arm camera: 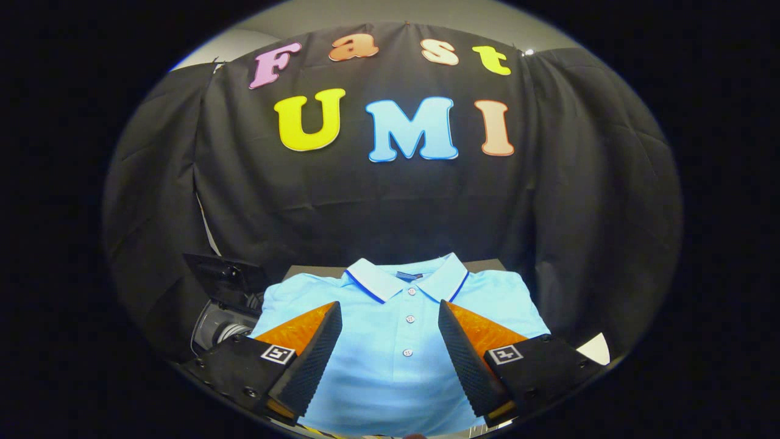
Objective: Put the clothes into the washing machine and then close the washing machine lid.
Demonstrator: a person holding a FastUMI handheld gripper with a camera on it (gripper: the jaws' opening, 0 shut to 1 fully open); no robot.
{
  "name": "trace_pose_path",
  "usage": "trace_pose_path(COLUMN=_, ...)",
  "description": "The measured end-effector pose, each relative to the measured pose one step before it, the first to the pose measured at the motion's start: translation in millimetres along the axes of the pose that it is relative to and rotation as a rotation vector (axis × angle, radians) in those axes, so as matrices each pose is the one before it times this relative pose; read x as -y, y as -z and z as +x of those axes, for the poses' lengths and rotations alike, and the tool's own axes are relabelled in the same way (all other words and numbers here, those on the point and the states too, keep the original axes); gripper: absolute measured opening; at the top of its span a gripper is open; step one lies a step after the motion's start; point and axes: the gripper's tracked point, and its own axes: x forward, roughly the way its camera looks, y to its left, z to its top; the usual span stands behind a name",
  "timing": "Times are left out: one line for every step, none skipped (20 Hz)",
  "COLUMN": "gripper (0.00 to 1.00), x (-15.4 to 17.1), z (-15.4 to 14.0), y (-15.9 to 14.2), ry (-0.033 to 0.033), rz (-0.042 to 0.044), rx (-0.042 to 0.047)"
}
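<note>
A light blue polo shirt (396, 317) lies folded flat on a surface, its white collar with dark trim pointing away from me and its button placket running straight between my fingers. My gripper (390, 308) hovers over the shirt's chest, open wide, with nothing pressed between the fingers (314, 360). Left of the shirt and lower down stands the small washing machine (228, 314): a grey round drum with a dark lid raised behind it.
The shirt rests on a dark table (487, 264) whose far edge shows behind the collar. A white corner of paper or card (594, 349) sticks out at the right of the shirt. Black cloth walls close in behind and on both sides.
</note>
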Motion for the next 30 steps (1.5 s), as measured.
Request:
trace_pose_path(gripper=0.99, x=4.7, z=8.49, y=3.08, ry=0.00357, rz=-0.00391, rx=-0.02776)
trace_pose_path(gripper=0.99, x=1.57, z=8.37, y=2.81, ry=-0.01271, rz=0.0015, rx=-0.02715)
trace_pose_path(gripper=0.99, x=1.4, z=9.27, y=8.52, ry=-0.01661, rz=0.01513, rx=-0.04204)
trace_pose_path(gripper=0.97, x=0.54, z=6.5, y=6.2, ry=-0.02033, rz=0.02239, rx=-0.03809)
trace_pose_path(gripper=0.97, x=-0.23, z=4.99, y=3.14, ry=-0.01057, rz=0.01539, rx=-0.02072)
trace_pose_path(gripper=0.97, x=2.96, z=4.33, y=1.18, ry=0.00493, rz=-0.00305, rx=-0.01287)
trace_pose_path(gripper=0.97, x=2.32, z=3.63, y=0.86, ry=0.00659, rz=-0.01315, rx=-0.01259)
trace_pose_path(gripper=0.97, x=0.05, z=3.96, y=2.06, ry=-0.00386, rz=-0.00954, rx=-0.01841)
trace_pose_path(gripper=0.97, x=-0.97, z=4.95, y=3.49, ry=-0.00397, rz=-0.00728, rx=-0.01226)
trace_pose_path(gripper=0.97, x=0.79, z=0.75, y=-0.74, ry=0.00269, rz=-0.01483, rx=-0.00427)
trace_pose_path(gripper=0.97, x=-0.18, z=-0.9, y=-1.43, ry=-0.00118, rz=-0.01264, rx=0.00476)
trace_pose_path(gripper=0.96, x=-0.63, z=0.18, y=3.08, ry=-0.00103, rz=-0.01189, rx=-0.00504)
trace_pose_path(gripper=0.97, x=0.32, z=0.01, y=-1.62, ry=-0.00064, rz=-0.01176, rx=-0.00175)
trace_pose_path(gripper=0.96, x=0.04, z=0.27, y=0.78, ry=-0.00048, rz=-0.01558, rx=-0.00033)
trace_pose_path(gripper=0.96, x=0.03, z=0.15, y=-0.25, ry=0.00408, rz=-0.00514, rx=0.00219)
trace_pose_path(gripper=0.96, x=-0.73, z=0.8, y=-0.23, ry=0.00298, rz=0.01033, rx=0.00749)
trace_pose_path(gripper=0.96, x=-0.29, z=-0.33, y=0.36, ry=0.00256, rz=0.01078, rx=0.00749)
trace_pose_path(gripper=0.88, x=-1.06, z=0.13, y=-0.18, ry=-0.00198, rz=0.00102, rx=0.01116)
trace_pose_path(gripper=0.79, x=-3.42, z=-0.17, y=1.56, ry=-0.00391, rz=-0.00594, rx=0.00757)
trace_pose_path(gripper=0.66, x=-4.54, z=0.48, y=-1.22, ry=-0.01533, rz=-0.01719, rx=0.00382)
trace_pose_path(gripper=0.55, x=-3.83, z=2.08, y=0.7, ry=-0.00655, rz=-0.01255, rx=0.00255)
trace_pose_path(gripper=0.43, x=-0.72, z=-0.53, y=-1.07, ry=0.00494, rz=-0.03295, rx=0.0002)
trace_pose_path(gripper=0.32, x=-0.84, z=-0.14, y=0.68, ry=-0.00369, rz=-0.03512, rx=-0.00415)
trace_pose_path(gripper=0.32, x=-1.53, z=-0.06, y=-2.92, ry=-0.00107, rz=0.02574, rx=0.00217)
trace_pose_path(gripper=0.19, x=1.21, z=-0.86, y=0.87, ry=-0.0055, rz=-0.01263, rx=0.01285)
trace_pose_path(gripper=0.05, x=-1.34, z=-2.7, y=-0.3, ry=-0.00214, rz=-0.00818, rx=0.00219)
trace_pose_path(gripper=0.05, x=-3.56, z=-1.31, y=-1.21, ry=-0.00782, rz=0.01796, rx=0.01853)
trace_pose_path(gripper=0.02, x=-0.92, z=2.36, y=-3.63, ry=-0.01385, rz=0.01431, rx=0.01458)
trace_pose_path(gripper=0.01, x=2.44, z=-4.37, y=-4.68, ry=-0.00836, rz=0.02462, rx=0.02481)
trace_pose_path(gripper=0.01, x=-0.98, z=-3.56, y=-2.1, ry=-0.01286, rz=0.02571, rx=0.00462)
